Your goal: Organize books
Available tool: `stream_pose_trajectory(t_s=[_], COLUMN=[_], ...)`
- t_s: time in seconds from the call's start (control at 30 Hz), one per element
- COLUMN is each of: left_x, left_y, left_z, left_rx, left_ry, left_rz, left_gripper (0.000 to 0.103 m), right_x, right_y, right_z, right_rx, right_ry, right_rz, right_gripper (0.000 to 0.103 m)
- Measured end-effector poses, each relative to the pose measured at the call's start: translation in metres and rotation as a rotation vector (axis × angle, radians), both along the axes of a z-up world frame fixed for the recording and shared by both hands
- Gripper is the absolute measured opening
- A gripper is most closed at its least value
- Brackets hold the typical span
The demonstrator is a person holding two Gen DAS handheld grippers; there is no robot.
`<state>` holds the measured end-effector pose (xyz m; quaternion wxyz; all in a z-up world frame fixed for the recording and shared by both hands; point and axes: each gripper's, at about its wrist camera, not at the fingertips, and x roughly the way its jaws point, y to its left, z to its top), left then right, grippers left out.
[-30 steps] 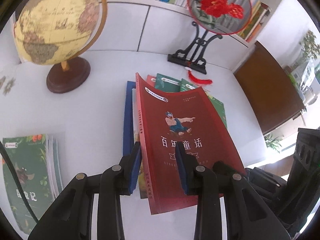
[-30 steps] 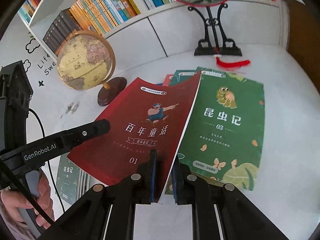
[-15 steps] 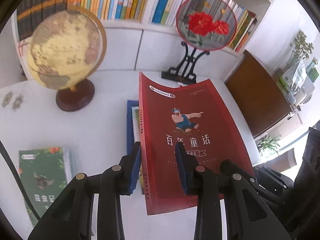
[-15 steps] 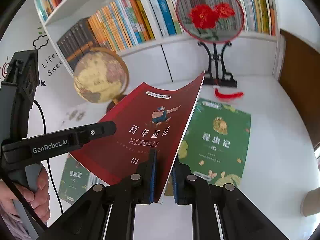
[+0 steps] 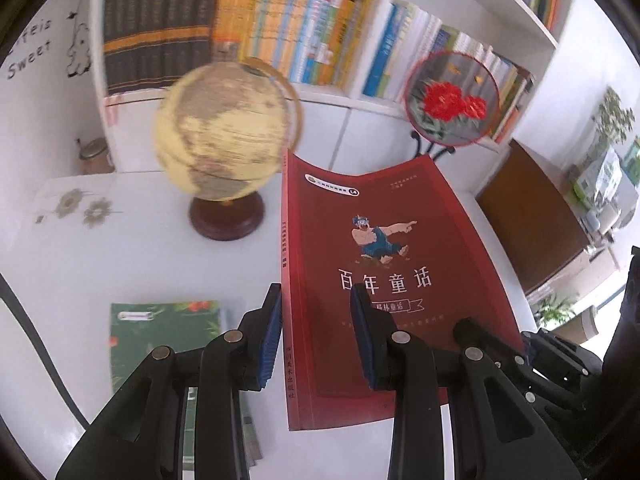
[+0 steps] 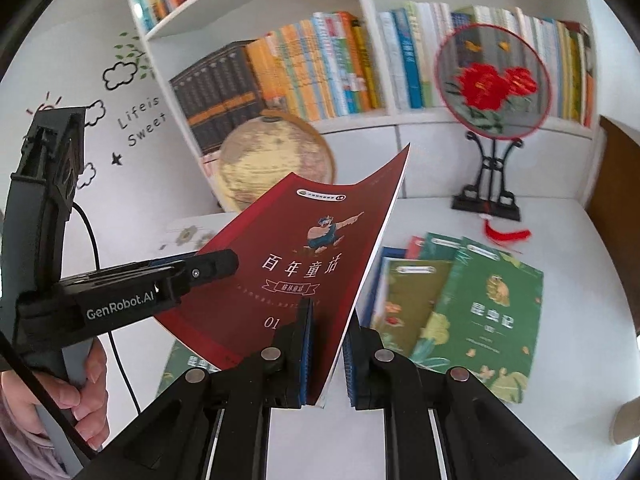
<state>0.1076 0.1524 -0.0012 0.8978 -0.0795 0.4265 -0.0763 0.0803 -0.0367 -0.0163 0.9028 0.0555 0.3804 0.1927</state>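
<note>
1. Two grippers hold one red book [image 5: 372, 280] aloft above the white table [image 5: 80, 264], with its long axis pointing toward the bookshelf [image 6: 304, 68].
2. Left gripper [image 5: 316, 336] clamps the spine edge; right gripper [image 6: 326, 352] pinches the open page edge, so we judge both hands equally near.
3. One globe [image 5: 224, 136], one fan stand [image 6: 492, 80].
4. About four books lie below in a fanned pile [image 6: 460, 300].

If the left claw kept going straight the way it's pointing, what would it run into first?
Hard to judge depth, but the left claw, already clamped on the red book, points down toward the white tabletop near the globe's wooden base. It would probably meet the table first, with the globe just beyond.
</note>
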Motion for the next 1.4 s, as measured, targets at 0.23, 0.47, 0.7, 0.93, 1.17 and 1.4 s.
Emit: stream_pose_trajectory(t_s=[0.23, 0.47, 0.7, 0.93, 1.17, 1.4], left_x=[-0.015, -0.028, -0.041, -0.054, -0.068, -0.074], left_y=[0.040, 0.080, 0.123, 0.158, 0.174, 0.184], left_z=[0.007, 0.004, -0.011, -0.043, -0.092, -0.124], left_rx=[0.007, -0.012, -0.024, -0.057, -0.066, -0.078], left_ry=[-0.027, -0.026, -0.001, 0.070, 0.178, 0.249], left_rz=[0.051, 0.118, 0.187, 0.252, 0.295, 0.310], left_gripper=[0.029, 0.029, 0.029, 0.029, 0.029, 0.029], right_x=[-0.006, -0.009, -0.007, -0.010, -0.020, -0.026], right_y=[0.043, 0.078, 0.118, 0.156, 0.177, 0.186], right_z=[0.010, 0.012, 0.004, -0.016, -0.064, -0.102], right_rx=[-0.010, -0.012, -0.017, -0.027, -0.024, -0.036], right_ry=[-0.026, -0.034, -0.013, 0.044, 0.185, 0.293], right_rz=[0.062, 0.120, 0.191, 0.257, 0.246, 0.230], right_gripper=[0.013, 0.013, 0.013, 0.013, 0.013, 0.013])
